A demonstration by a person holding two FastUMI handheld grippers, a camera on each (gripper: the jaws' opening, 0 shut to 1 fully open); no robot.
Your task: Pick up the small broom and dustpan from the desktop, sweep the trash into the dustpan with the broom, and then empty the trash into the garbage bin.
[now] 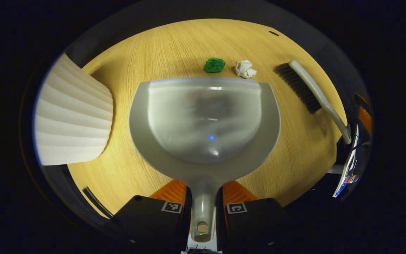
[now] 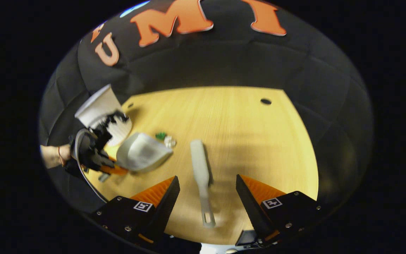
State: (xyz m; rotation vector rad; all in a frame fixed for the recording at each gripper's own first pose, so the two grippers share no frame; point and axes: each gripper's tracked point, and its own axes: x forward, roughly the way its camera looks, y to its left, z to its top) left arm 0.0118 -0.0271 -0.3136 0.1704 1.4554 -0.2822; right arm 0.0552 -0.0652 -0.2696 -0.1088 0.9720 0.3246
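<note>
- Left gripper [image 1: 203,208] is clamped tight on the dustpan [image 1: 204,120] handle, pan flat on the desk [image 1: 160,46].
- Green wad [image 1: 214,65] and white wad [image 1: 245,68] sit at 12 o'clock, just past its lip.
- Right gripper [image 2: 206,190] is spread wide, brush [image 2: 201,176] handle lying between the fingers, untouched.
- Bin [image 1: 71,113] is at 9 o'clock.
</note>
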